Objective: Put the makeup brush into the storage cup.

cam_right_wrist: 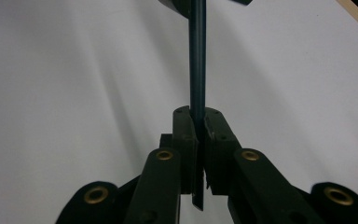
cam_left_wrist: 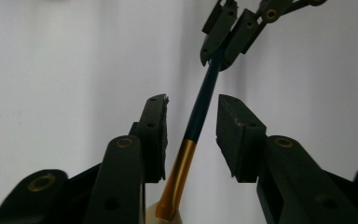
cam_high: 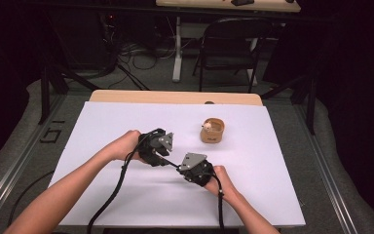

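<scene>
Right gripper (cam_right_wrist: 198, 128), lower centre of its own view: jaws were closed flat on the far end of a slender dark-blue brush handle with a gold ferrule (cam_right_wrist: 197, 56), which ran straight up to the top edge of the frame. Left gripper (cam_left_wrist: 191, 126): jaws stood parted, one on either side of the same handle, neither pad pressing it; the gold ferrule lay low between them, the blue shaft slanting to the upper right. In the high view the two grippers met just below frame centre, left gripper (cam_high: 168, 155) upper left of right gripper (cam_high: 181, 165), the handle bridging them above the white surface (cam_high: 253, 195). A small round tan wooden cup (cam_high: 213, 130) stood apart, right of centre.
</scene>
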A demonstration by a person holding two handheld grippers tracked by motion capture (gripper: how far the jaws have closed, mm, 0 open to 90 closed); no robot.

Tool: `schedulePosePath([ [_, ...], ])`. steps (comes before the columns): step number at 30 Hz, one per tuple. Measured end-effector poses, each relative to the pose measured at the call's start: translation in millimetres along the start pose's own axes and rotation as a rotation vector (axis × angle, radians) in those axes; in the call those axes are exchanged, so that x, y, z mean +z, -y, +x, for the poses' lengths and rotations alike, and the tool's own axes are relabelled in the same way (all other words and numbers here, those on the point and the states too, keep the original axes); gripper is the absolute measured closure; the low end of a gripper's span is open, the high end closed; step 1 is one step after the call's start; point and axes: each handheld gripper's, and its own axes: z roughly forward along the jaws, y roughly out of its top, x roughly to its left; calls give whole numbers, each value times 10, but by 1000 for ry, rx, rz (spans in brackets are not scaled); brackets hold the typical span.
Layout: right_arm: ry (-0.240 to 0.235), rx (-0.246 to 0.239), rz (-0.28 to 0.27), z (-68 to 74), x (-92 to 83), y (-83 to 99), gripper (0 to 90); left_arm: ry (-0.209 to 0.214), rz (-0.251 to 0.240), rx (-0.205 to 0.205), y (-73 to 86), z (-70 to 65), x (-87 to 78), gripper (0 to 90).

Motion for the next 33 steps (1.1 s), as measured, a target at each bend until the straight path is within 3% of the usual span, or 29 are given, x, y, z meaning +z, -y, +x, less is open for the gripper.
schedulePosePath([
  [3,4,6,6,-9,-2,12,850,-58,-30,-38,19,8,-37,407],
  [4,6,10,8,-10,-3,15,850,-68,-54,-69,34,5,-48,354],
  [7,14,14,10,-14,-12,23,850,-92,-94,-113,100,11,-85,208],
  [9,19,26,15,-16,-21,31,851,-104,-112,-133,152,4,-99,163],
  [20,32,57,19,-47,-60,69,850,-166,-187,-254,444,-42,-105,37],
  [27,35,67,25,-49,-72,91,850,-175,-213,-304,573,-92,-74,13],
  [33,36,81,15,-61,-91,102,850,-194,-266,-360,655,-135,-44,5],
])
